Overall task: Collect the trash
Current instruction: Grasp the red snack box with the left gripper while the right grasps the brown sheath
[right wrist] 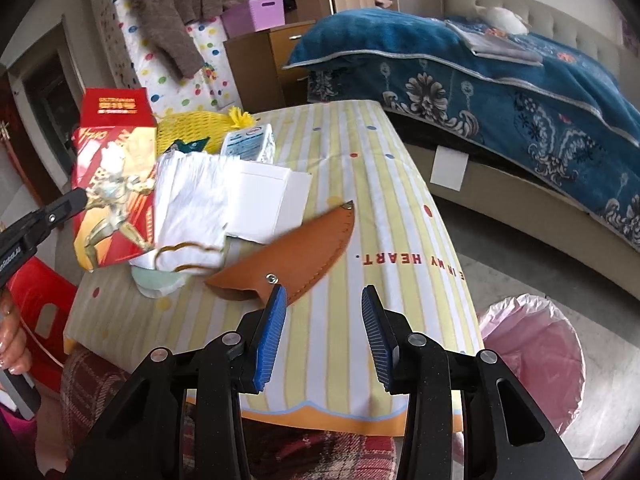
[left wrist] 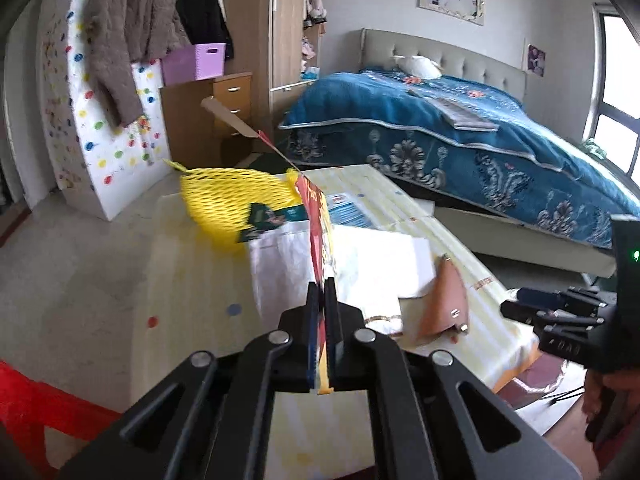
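Between left fingers (left wrist: 325,304): flattened red-yellow carton (right wrist: 114,188)

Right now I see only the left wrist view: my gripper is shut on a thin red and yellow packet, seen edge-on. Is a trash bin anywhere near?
Observer: Yes. A bin with a pink liner stands on the floor, by the near right corner of the table in the right wrist view.
Operator: Is the right gripper free while I hold the packet?
Observer: The right gripper is open and empty, over the table's near edge, beside the brown leather sheath.
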Demonstrator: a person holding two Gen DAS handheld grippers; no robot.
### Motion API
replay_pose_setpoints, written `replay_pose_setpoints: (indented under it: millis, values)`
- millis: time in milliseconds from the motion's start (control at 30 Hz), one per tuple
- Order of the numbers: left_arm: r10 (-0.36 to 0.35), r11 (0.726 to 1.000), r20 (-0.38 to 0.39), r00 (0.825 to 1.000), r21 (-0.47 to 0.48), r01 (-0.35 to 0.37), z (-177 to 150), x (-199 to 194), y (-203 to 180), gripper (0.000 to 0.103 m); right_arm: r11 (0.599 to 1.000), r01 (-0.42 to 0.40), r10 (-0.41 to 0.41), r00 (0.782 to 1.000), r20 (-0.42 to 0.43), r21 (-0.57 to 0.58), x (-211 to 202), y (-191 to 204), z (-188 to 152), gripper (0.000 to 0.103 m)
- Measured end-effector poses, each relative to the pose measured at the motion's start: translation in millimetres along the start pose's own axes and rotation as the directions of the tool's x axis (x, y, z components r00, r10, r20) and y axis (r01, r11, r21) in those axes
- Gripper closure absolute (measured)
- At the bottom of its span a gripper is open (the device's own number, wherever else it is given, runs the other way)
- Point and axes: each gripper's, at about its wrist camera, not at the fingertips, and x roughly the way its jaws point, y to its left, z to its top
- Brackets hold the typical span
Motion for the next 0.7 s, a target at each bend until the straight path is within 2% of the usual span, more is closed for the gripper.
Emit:
replay_pose_setpoints:
  millis: [67,100,167,233,300,433,533,600,700]
  values:
    - [0.009,1.000,0.008,1.000,-0.017,-0.009,-3,-6,7,0.102,1.000,-0.007,0.007,1.000,-0.006,-0.005,2,5,0,0.060]
    - [0.010,1.000,0.009,1.000,-0.023,-0.010,-3,-6,9,0.102,1.000,-0.010,0.010,1.000,-0.007,-0.010,4,7,0,0.051]
    - [0.013,0.999,0.002,1.000,-0.036,-0.013,-6,-5,14,0.103,1.000,-0.013,0.013,1.000,-0.010,-0.017,7,12,0,0.041]
    - [-0.007,0.999,-0.007,1.000,-0.054,0.006,-9,-1,17,0.103,1.000,-0.012,0.011,1.000,-0.028,-0.021,16,20,0,0.040]
    - [-0.021,0.998,-0.013,1.000,-0.062,0.020,-11,1,17,0.103,1.000,-0.001,0.001,0.999,-0.035,-0.008,26,28,3,0.029]
    - [-0.042,0.997,-0.010,0.999,-0.057,0.042,-13,3,13,0.103,1.000,0.028,-0.028,0.999,-0.029,-0.008,43,45,12,0.028]
    - [-0.043,0.997,-0.011,0.999,-0.059,0.042,-15,5,14,0.103,0.996,0.088,-0.088,0.996,-0.031,-0.013,61,54,20,0.028]
    - [-0.039,0.997,-0.022,0.999,-0.071,0.037,-16,7,17,0.103,0.989,0.142,-0.144,0.988,-0.053,-0.028,72,58,23,0.028]
    - [-0.026,0.995,-0.061,0.998,-0.100,0.020,-22,13,25,0.101,0.986,0.159,-0.161,0.985,-0.062,-0.040,69,57,19,0.028]
